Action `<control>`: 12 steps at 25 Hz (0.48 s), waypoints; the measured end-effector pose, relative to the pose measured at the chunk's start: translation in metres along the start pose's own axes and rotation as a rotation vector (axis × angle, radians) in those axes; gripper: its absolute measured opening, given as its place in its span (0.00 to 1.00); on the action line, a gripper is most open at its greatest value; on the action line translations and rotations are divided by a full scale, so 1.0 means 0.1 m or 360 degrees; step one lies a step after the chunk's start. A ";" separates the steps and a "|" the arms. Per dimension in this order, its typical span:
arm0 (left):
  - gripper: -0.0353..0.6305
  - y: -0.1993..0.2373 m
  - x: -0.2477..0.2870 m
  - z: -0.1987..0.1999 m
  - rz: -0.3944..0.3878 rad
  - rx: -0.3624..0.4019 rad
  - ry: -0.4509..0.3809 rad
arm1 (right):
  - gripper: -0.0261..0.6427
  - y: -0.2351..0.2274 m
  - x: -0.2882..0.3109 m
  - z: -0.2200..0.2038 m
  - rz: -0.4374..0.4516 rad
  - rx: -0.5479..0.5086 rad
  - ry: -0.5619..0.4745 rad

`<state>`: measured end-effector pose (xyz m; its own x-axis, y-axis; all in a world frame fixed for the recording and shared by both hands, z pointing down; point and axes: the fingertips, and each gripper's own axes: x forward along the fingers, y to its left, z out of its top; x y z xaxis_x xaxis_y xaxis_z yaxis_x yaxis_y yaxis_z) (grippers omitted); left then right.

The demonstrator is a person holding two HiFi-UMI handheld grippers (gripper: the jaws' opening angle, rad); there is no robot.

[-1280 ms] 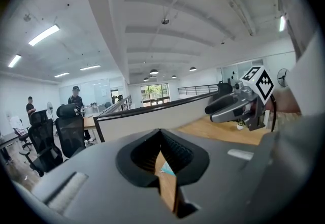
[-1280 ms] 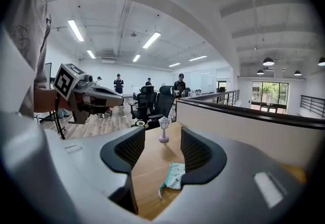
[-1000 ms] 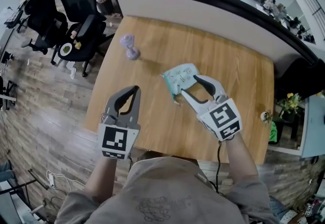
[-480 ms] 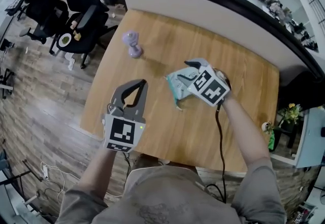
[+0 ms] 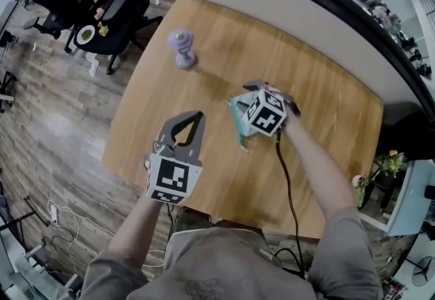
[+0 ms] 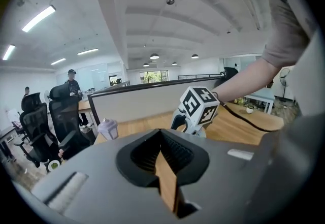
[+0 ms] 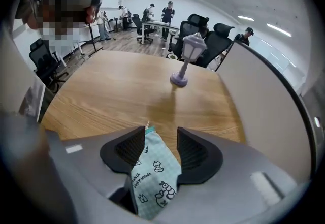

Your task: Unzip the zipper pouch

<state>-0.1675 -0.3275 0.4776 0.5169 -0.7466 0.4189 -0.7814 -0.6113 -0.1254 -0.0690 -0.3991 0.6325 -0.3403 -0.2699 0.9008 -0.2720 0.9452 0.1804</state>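
Head view shows the right gripper [image 7: 161, 131] now tipped steeply down over the zipper pouch [image 7: 152, 177] at mid-table [image 5: 217, 54], jaws apart astride it (nothing pinched yet), while the closed, empty left gripper [image 5: 190, 118] has sunk near-left, so unzipping hasn't begun.

pouch [image 7: 152, 177] on table [image 5: 319, 149], between jaws of the right gripper [image 7: 161, 140], lantern figurine [image 5: 182, 49] behind-left
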 end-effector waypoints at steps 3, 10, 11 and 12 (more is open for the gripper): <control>0.06 0.00 0.06 -0.24 -0.0001 -0.0041 0.0074 | 0.35 0.05 0.28 -0.10 0.0056 -0.0073 0.0055; 0.06 -0.07 0.06 -0.58 -0.0018 -0.0092 0.0171 | 0.35 0.10 0.70 -0.33 0.0150 -0.0068 0.0114; 0.06 -0.08 0.06 -0.62 -0.0016 -0.0097 0.0180 | 0.35 0.10 0.72 -0.34 0.0167 -0.0047 0.0100; 0.06 -0.09 0.05 -0.65 -0.0013 -0.0105 0.0186 | 0.35 0.10 0.73 -0.34 0.0175 -0.0029 0.0078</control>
<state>-0.1805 -0.3090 0.5393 0.4822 -0.7035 0.5221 -0.8004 -0.5961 -0.0639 -0.0665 -0.4030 0.7135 -0.3225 -0.1553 0.9337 -0.2191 0.9719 0.0859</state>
